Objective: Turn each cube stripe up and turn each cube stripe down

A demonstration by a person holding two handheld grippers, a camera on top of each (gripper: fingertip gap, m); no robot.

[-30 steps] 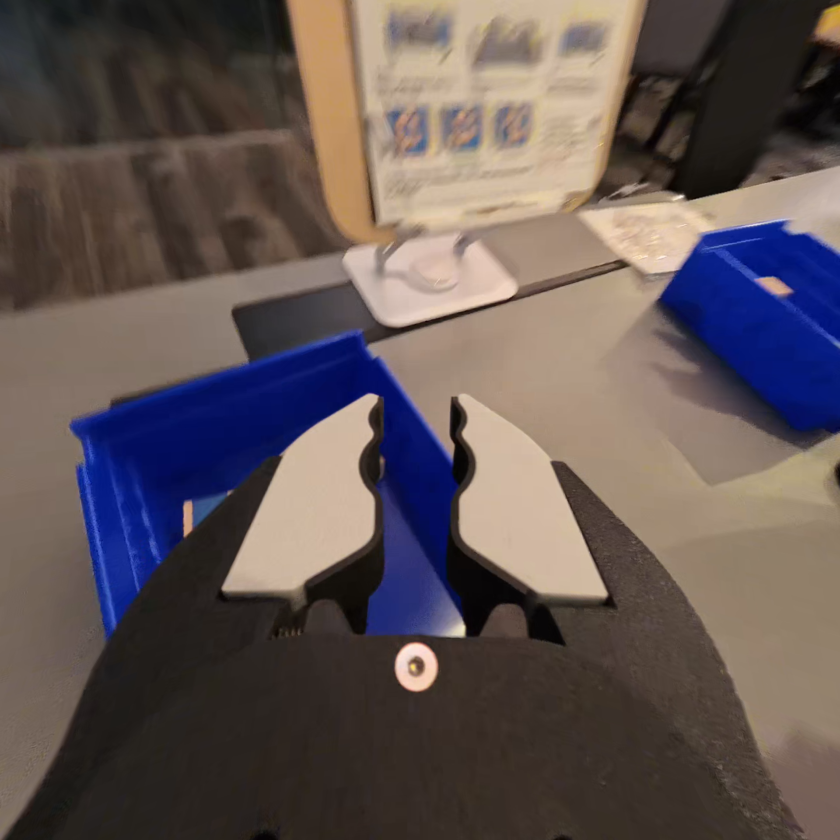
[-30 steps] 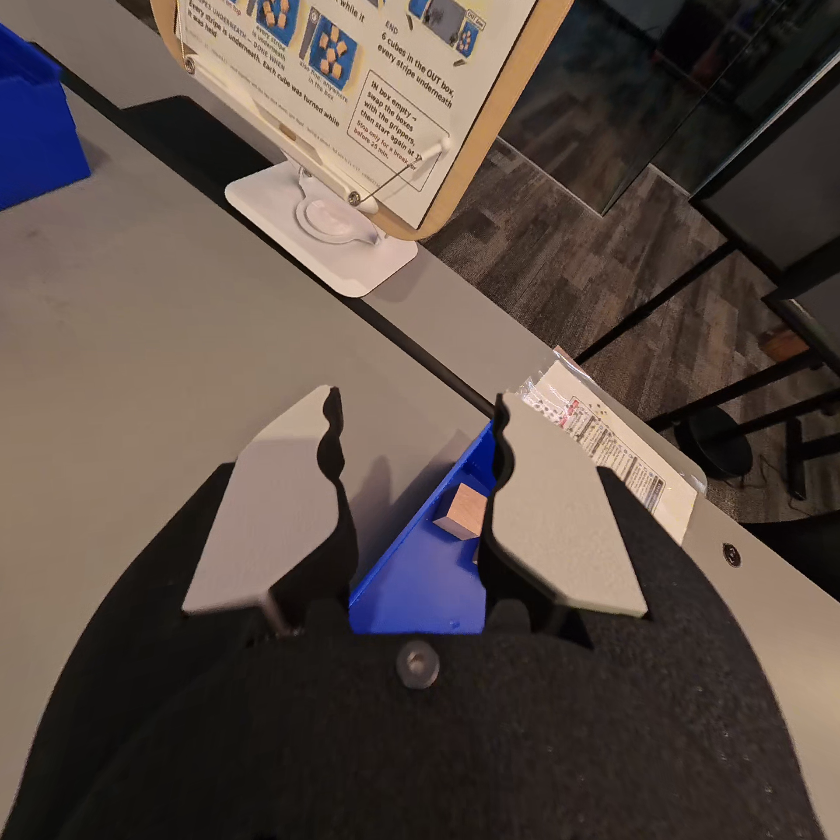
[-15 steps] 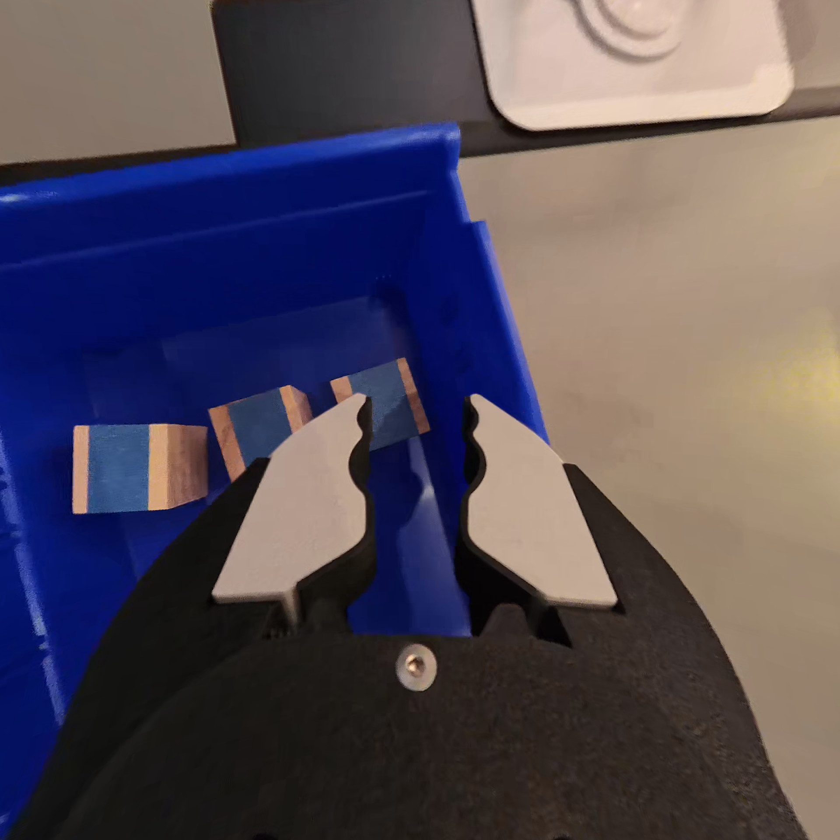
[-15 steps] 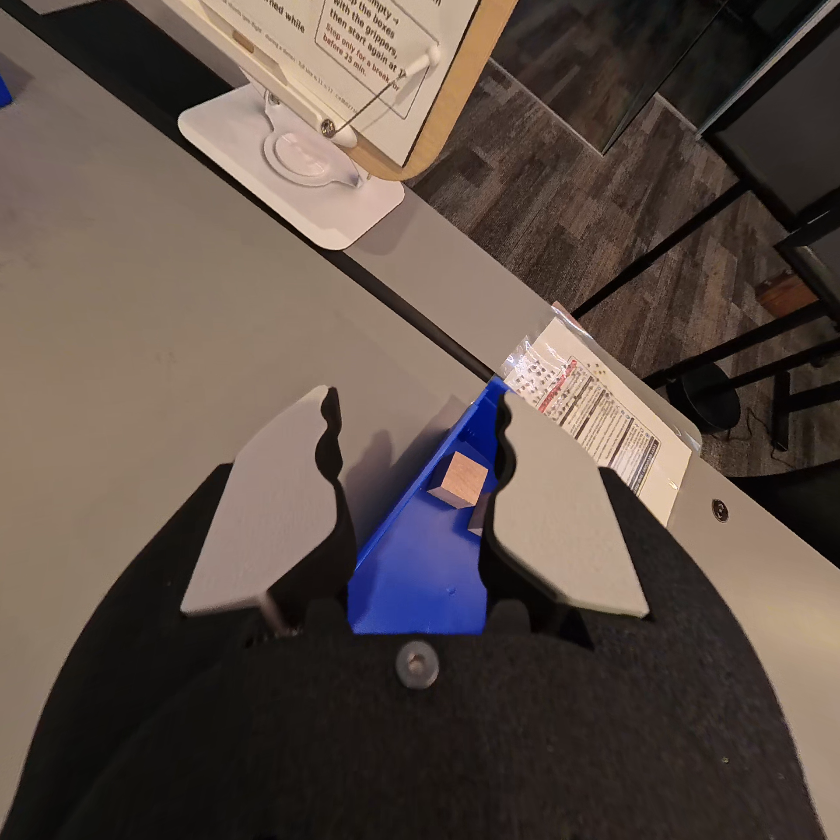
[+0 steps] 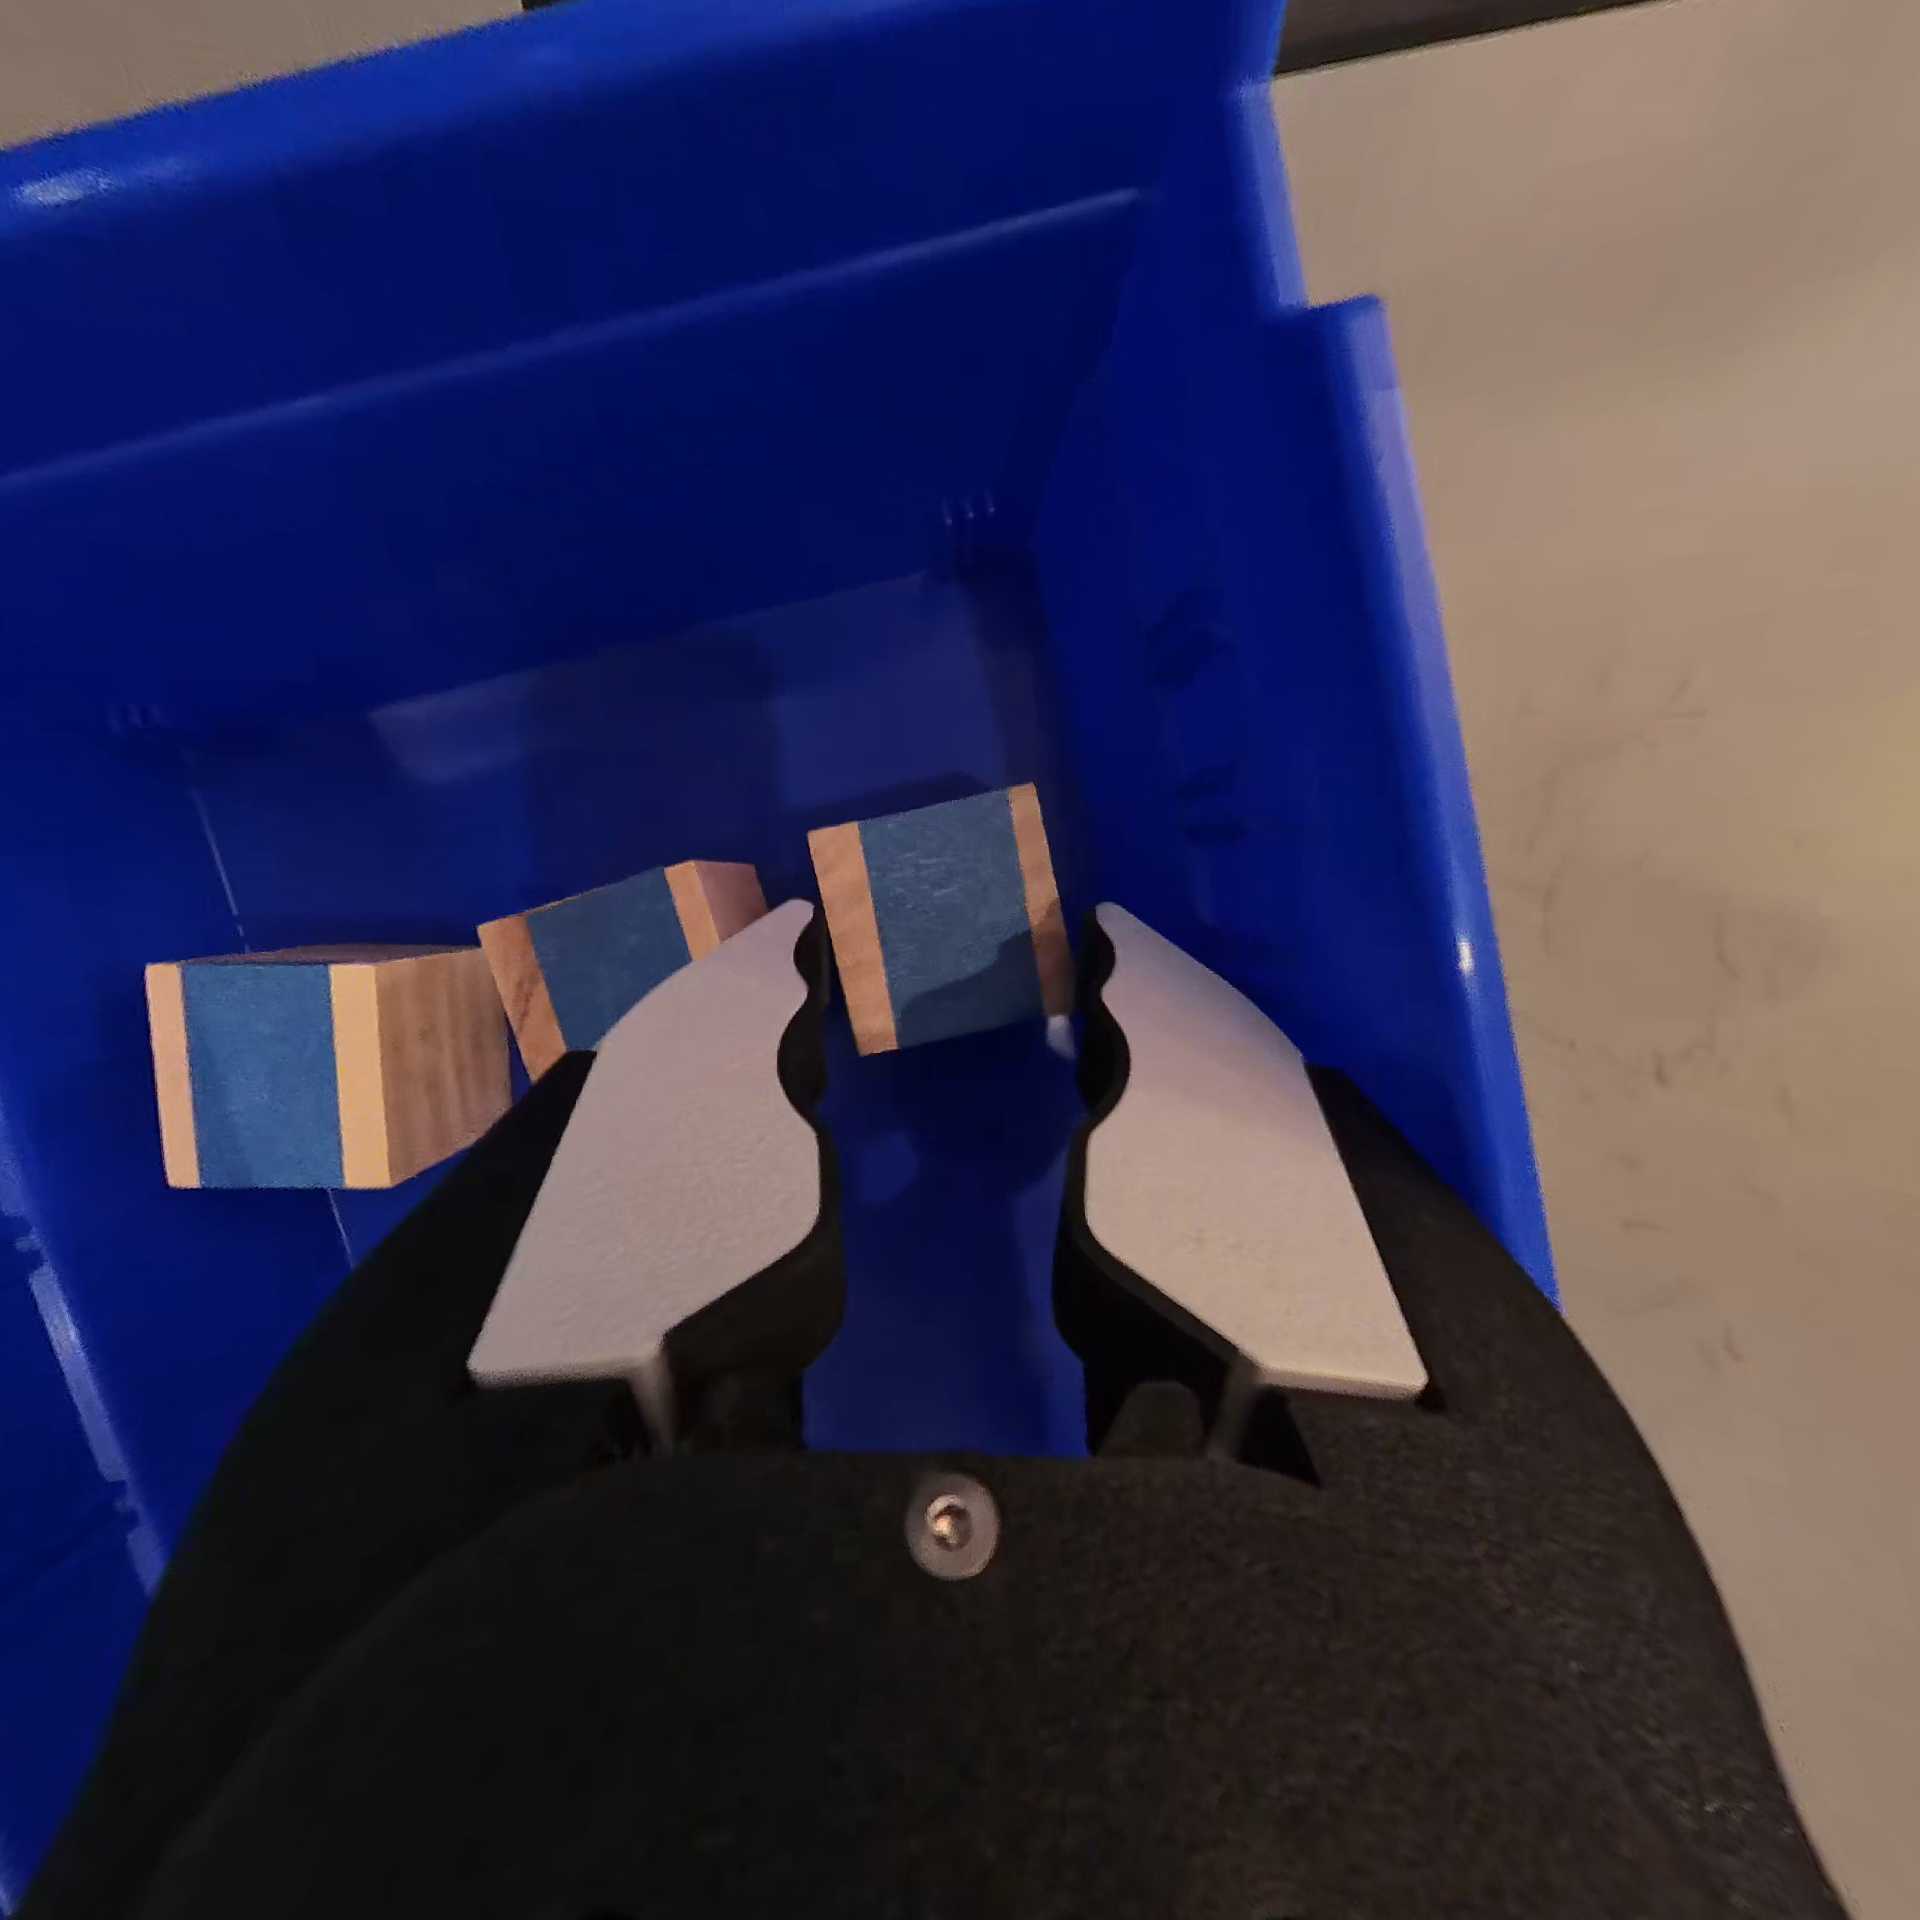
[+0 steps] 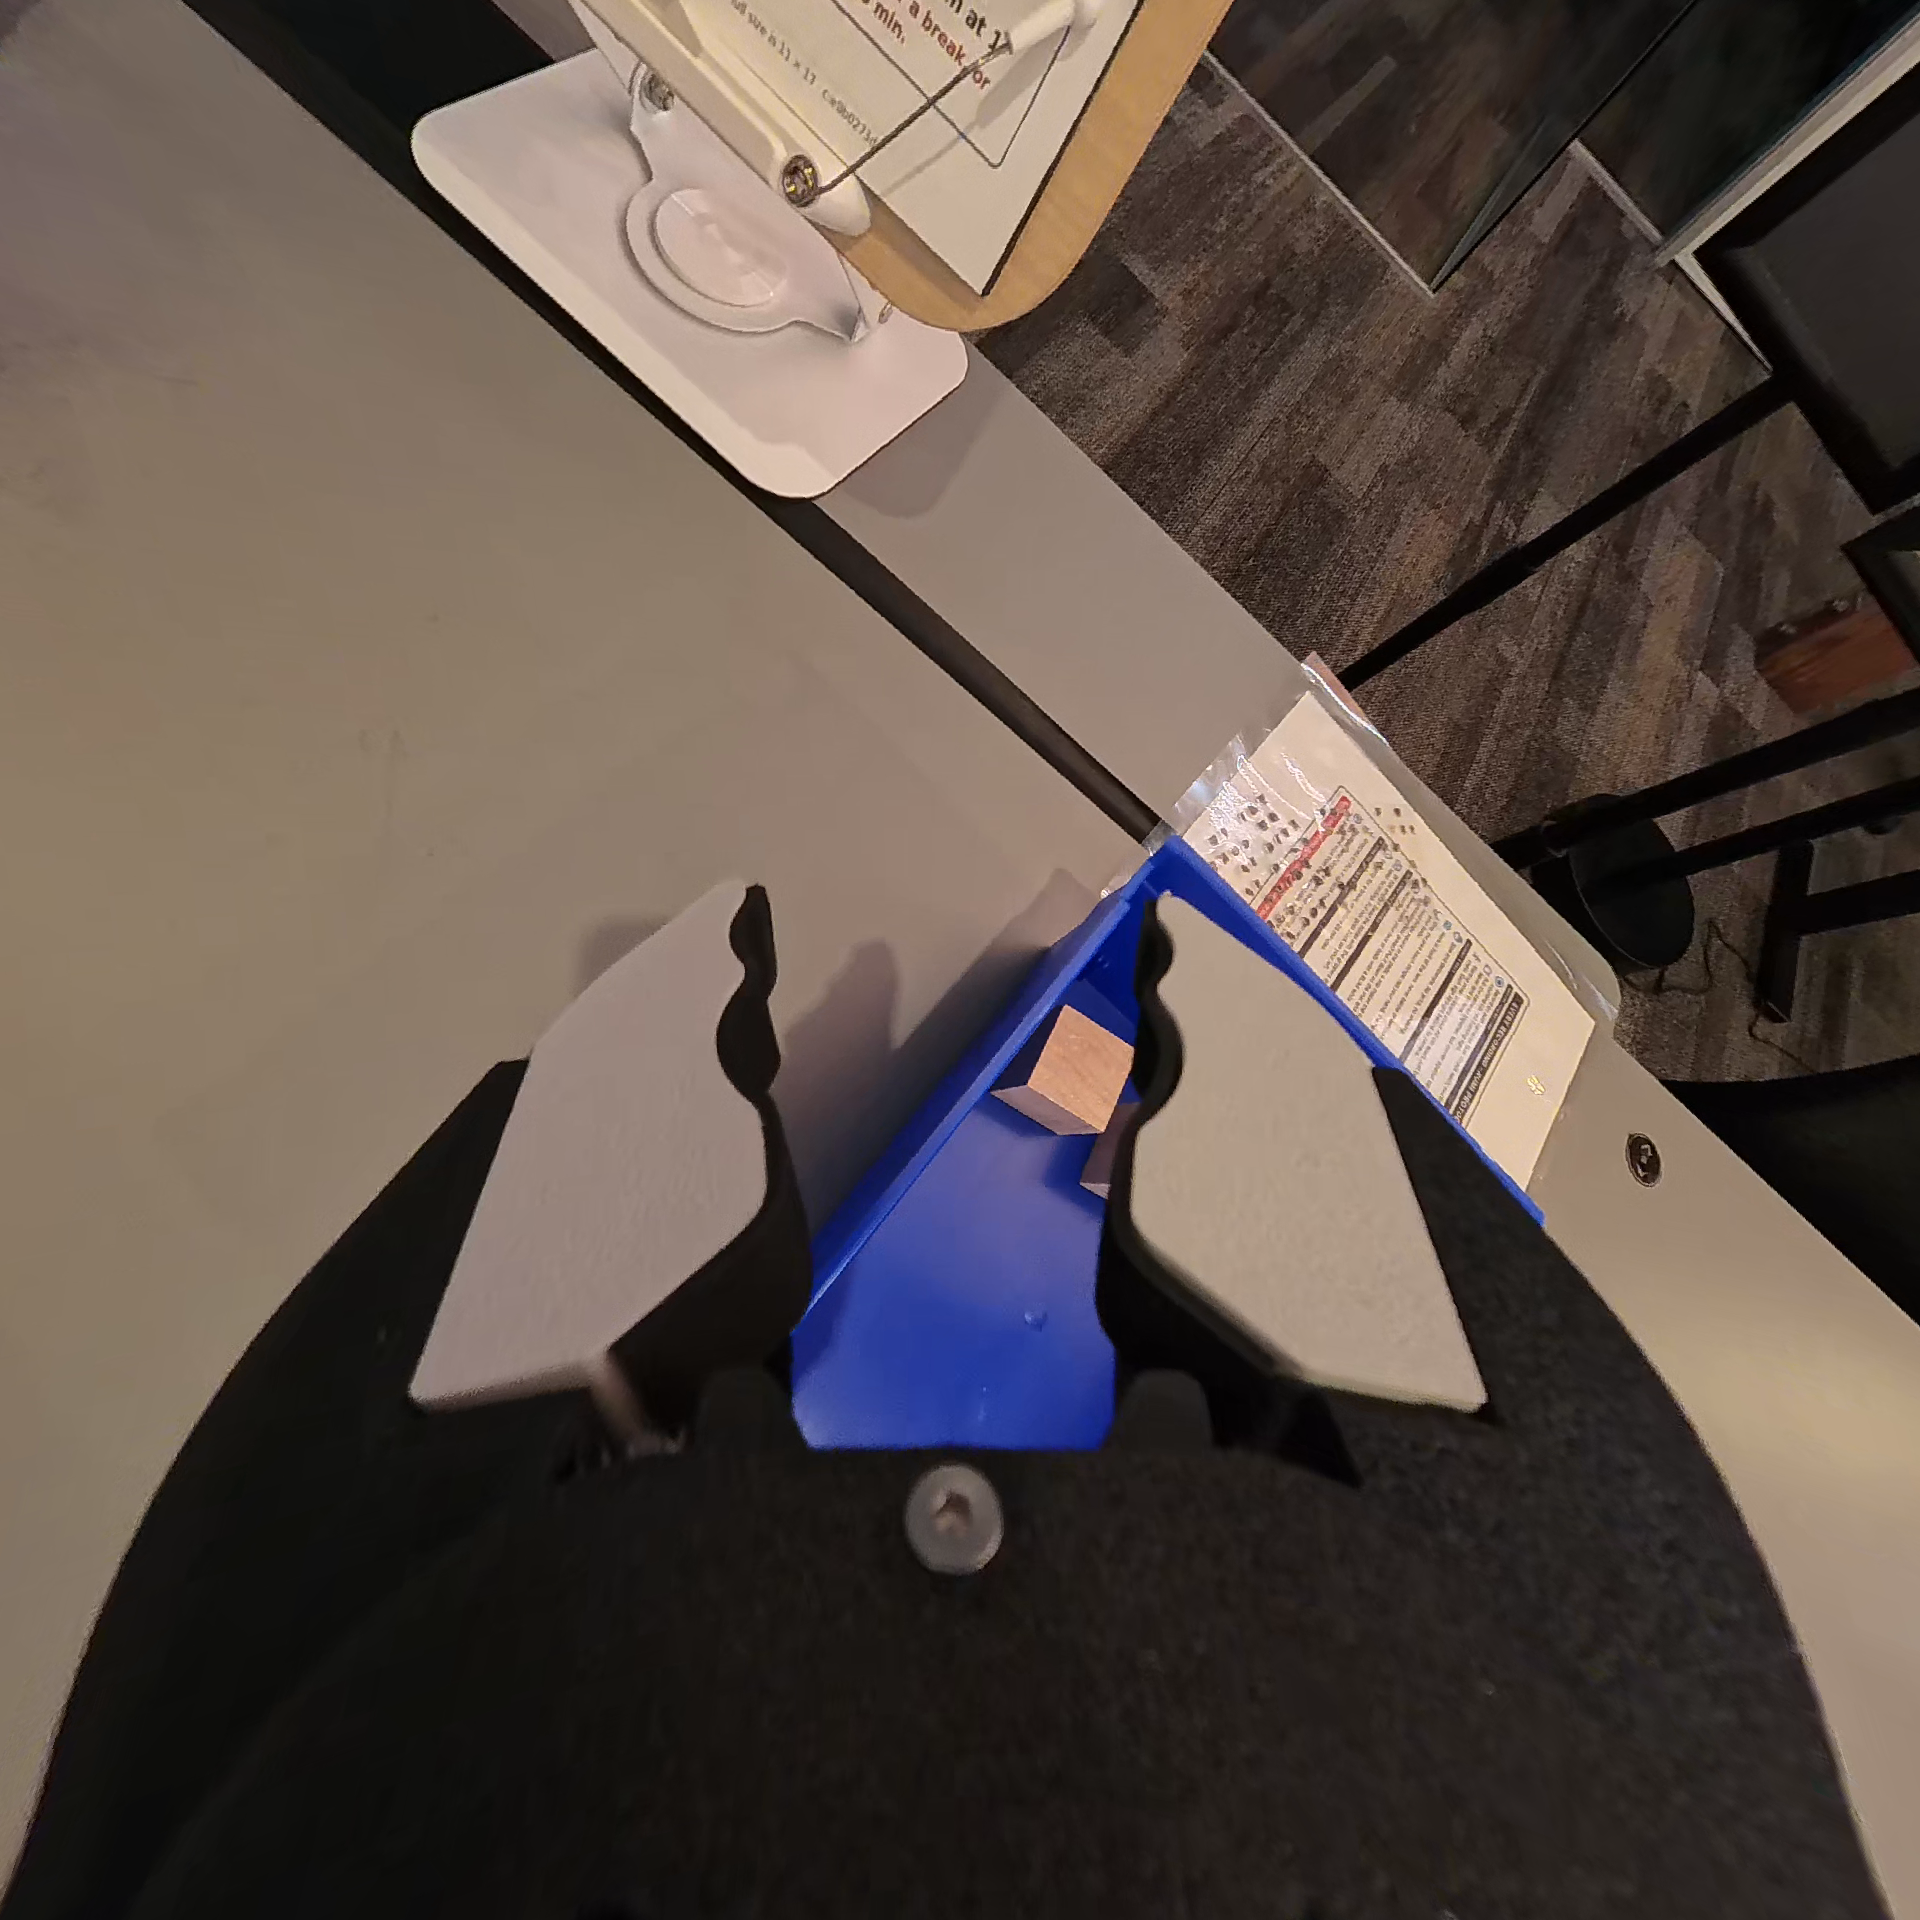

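Observation:
In the left wrist view, three wooden cubes with blue stripes facing up lie in a blue bin (image 5: pixel 623 364). My left gripper (image 5: pixel 951 925) is open, its fingertips on either side of the right cube (image 5: pixel 940 914) next to the bin's right wall; I cannot tell if they touch it. The middle cube (image 5: pixel 608 951) and the left cube (image 5: pixel 301 1070) lie beside it. In the right wrist view, my right gripper (image 6: pixel 951 904) is open and empty above a second blue bin (image 6: pixel 935 1330). That bin holds a plain-faced wooden cube (image 6: pixel 1070 1070); another cube (image 6: pixel 1103 1169) shows partly behind the right finger.
A white stand (image 6: pixel 686 281) holding a wood-edged instruction board stands at the back of the grey table (image 6: pixel 312 675). A printed sheet in a plastic sleeve (image 6: pixel 1382 956) lies beyond the right bin. The table edge and dark floor are to the right.
My left gripper has tilted down into the left bin, opened wider, and closed in on the right cube. My right gripper has drifted slightly over its bin and stays open.

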